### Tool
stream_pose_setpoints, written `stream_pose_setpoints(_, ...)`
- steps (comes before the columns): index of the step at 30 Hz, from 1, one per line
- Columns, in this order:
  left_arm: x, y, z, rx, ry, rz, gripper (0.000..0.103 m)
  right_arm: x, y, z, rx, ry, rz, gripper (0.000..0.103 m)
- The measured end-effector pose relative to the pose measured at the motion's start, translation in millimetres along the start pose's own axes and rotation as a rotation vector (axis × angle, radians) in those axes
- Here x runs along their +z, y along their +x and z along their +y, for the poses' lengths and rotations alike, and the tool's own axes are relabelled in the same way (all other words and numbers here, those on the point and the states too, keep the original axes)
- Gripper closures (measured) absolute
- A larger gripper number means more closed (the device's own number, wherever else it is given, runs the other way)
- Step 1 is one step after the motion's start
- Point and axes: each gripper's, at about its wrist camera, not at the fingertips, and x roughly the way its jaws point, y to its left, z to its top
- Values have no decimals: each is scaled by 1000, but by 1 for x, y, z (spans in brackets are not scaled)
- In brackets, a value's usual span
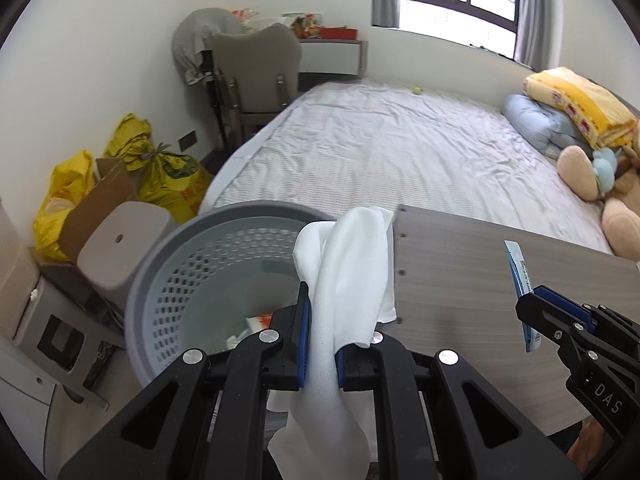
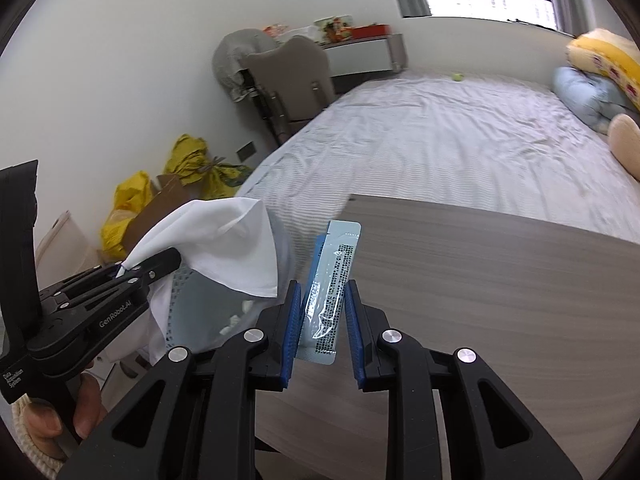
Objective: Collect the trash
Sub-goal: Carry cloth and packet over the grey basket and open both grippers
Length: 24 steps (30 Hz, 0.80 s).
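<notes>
My left gripper [image 1: 320, 320] is shut on a white tissue [image 1: 348, 272] and holds it at the right rim of a grey perforated trash basket [image 1: 168, 264], beside the table edge. The basket holds some scraps [image 1: 256, 324]. My right gripper [image 2: 322, 312] is shut on a pale blue plastic wrapper [image 2: 332, 280] and holds it upright above the grey wood-grain table [image 2: 500, 280]. The right gripper [image 1: 532, 312] with its wrapper [image 1: 520, 280] also shows in the left wrist view. The left gripper [image 2: 132, 268] with the tissue [image 2: 224, 240] shows at left in the right wrist view.
A bed [image 1: 400, 148] with pillows [image 1: 560, 112] and plush toys [image 1: 600, 184] lies behind the table. A chair [image 1: 256, 76], yellow bags [image 1: 168, 172], a cardboard box [image 1: 100, 200] and a grey stool [image 1: 120, 244] stand at left near the basket.
</notes>
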Motion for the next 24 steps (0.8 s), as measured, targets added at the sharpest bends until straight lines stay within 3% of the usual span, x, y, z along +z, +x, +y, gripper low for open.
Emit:
stream_pose_setpoints(10,-4,30,66,79,-72,67,92,21,60,55,92,-76,65,81)
stream_pose_setpoints(18,-2,46,86,92,-84,107,92,27,90,77,137,-109,105,81)
stream_pose_setpoints(24,-2,47,95,94,-115,110,85,31,97,80,131,-111,104,80)
